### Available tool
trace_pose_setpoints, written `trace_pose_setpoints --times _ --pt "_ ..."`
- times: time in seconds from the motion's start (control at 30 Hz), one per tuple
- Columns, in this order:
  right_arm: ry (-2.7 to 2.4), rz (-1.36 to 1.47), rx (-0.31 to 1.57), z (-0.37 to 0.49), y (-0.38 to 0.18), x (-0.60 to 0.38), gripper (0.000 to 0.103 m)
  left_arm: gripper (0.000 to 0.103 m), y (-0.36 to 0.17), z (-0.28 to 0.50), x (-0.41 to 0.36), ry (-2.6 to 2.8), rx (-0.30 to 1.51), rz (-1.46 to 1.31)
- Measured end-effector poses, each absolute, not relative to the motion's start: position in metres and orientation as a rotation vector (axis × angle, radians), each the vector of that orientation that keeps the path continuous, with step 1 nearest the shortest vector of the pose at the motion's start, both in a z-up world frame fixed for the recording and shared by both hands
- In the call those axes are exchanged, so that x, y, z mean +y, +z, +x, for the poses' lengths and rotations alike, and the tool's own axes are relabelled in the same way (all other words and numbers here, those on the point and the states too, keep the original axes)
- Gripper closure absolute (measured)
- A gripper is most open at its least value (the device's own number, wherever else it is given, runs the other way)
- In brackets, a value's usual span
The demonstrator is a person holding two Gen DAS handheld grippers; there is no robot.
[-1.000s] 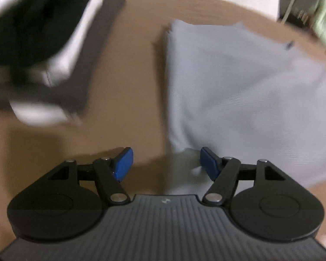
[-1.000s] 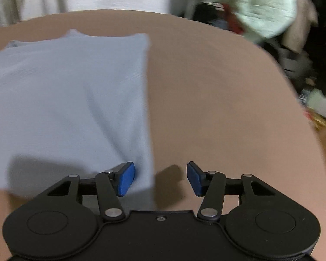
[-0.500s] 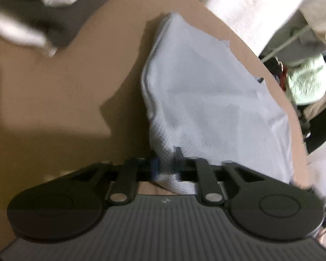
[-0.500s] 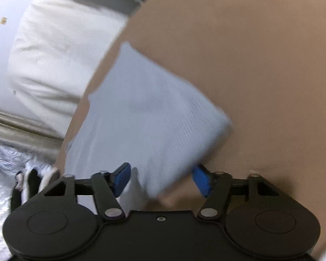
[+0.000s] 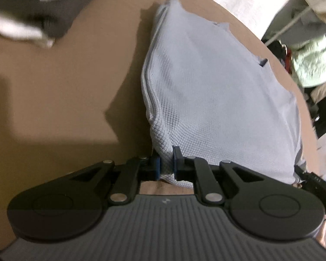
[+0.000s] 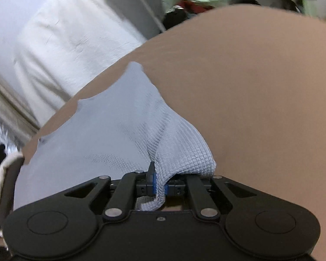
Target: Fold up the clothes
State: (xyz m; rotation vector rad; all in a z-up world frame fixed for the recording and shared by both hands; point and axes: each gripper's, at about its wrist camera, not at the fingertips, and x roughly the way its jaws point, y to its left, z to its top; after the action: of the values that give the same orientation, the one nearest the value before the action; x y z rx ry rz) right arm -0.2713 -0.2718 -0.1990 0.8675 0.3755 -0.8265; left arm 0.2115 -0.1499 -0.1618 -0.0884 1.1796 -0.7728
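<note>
A light grey knitted garment (image 5: pixel 217 91) lies on the brown table (image 5: pixel 65 91), its near edge lifted. In the left wrist view my left gripper (image 5: pixel 165 166) is shut on the garment's near left corner, the blue pads pinching bunched fabric. In the right wrist view the same garment (image 6: pixel 110 130) stretches away to the left, and my right gripper (image 6: pixel 159 188) is shut on its near right corner, with cloth folded over the right finger. A small part of the right gripper (image 5: pixel 313 179) shows at the right edge of the left wrist view.
A pile of black, dark grey and white clothes (image 5: pixel 30 15) lies at the table's far left. A white cushion or cover (image 6: pixel 65 43) stands beyond the table (image 6: pixel 260 97). Pale green cloth (image 5: pixel 310 65) and dark clutter sit past the table's right edge.
Both grippers went from open beside the garment's near corners to shut on them, the left first, then the right. Both views have rolled, and the garment's edge now stands lifted.
</note>
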Motion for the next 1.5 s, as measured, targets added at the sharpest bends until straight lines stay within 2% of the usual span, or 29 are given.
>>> trace_pose_setpoints --times 0.2,0.33,0.47,0.67,0.8,0.97,1.13,1.23,1.37,1.5 --pt "-0.818 0.896 0.364 -0.278 -0.192 -0.279 0.096 0.086 -0.145 0.202 -0.136 -0.710 1.140 -0.025" --pt "-0.836 0.837 0.398 -0.280 -0.195 -0.261 0.096 0.089 -0.121 0.198 -0.118 -0.542 0.932 0.140" --pt "-0.838 0.818 0.408 -0.275 -0.200 -0.261 0.097 0.089 -0.122 0.209 -0.095 -0.694 1.000 -0.061" --pt "-0.826 0.626 0.458 -0.262 -0.188 -0.249 0.096 0.087 -0.160 0.198 -0.133 -0.737 1.121 0.046" --pt "-0.833 0.668 0.471 -0.263 -0.194 -0.252 0.097 0.087 -0.156 0.209 -0.118 -0.715 1.153 -0.037" --pt "-0.758 0.452 0.532 -0.221 -0.148 -0.243 0.094 0.086 -0.143 0.219 -0.101 -0.675 1.074 -0.026" --pt "-0.492 0.196 0.542 -0.144 -0.075 -0.216 0.095 0.086 -0.139 0.236 -0.096 -0.839 1.040 -0.278" --pt "-0.307 0.175 0.510 -0.079 -0.044 -0.197 0.095 0.086 -0.139 0.244 -0.096 -0.927 0.999 -0.375" --pt "-0.030 0.133 0.524 -0.004 -0.048 -0.139 0.095 0.086 -0.137 0.252 -0.096 -0.997 0.958 -0.451" --pt "0.122 0.261 0.684 0.038 -0.124 -0.100 0.096 0.086 -0.162 0.258 -0.087 -0.959 1.015 -0.547"
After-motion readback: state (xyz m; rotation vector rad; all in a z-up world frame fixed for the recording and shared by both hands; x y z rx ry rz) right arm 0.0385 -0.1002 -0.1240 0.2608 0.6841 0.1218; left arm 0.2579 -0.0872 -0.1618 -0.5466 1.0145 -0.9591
